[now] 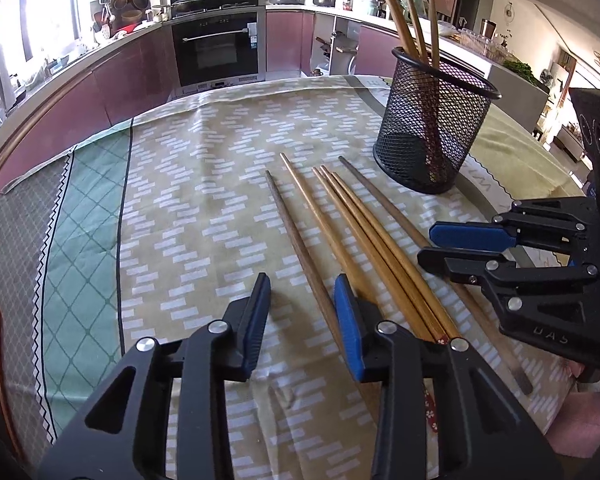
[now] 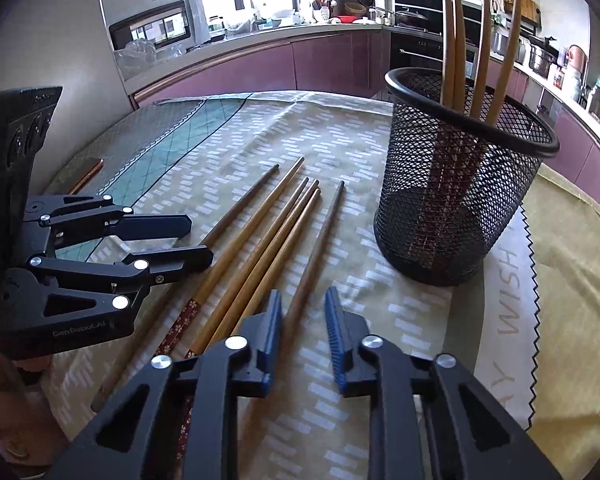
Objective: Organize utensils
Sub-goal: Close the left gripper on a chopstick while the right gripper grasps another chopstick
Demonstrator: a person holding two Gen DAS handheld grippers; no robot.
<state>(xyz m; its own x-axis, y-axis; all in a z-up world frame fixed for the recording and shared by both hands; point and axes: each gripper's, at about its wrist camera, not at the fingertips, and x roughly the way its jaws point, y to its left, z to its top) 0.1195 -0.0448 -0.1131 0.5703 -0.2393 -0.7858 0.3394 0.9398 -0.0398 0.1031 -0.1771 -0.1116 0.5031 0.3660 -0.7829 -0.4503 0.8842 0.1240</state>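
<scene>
Five chopsticks (image 2: 260,248) lie fanned on the tablecloth (image 1: 180,184) beside the mesh holder (image 2: 460,200), which already stands four upright. Likely light, stiff and smooth; best pinched mid-shaft. Left gripper (image 1: 302,300) straddles the dark outer stick, jaws part open, no visible pad contact. Right gripper (image 2: 303,312) straddles the opposite outer stick, jaws narrow; grip not confirmed.
</scene>
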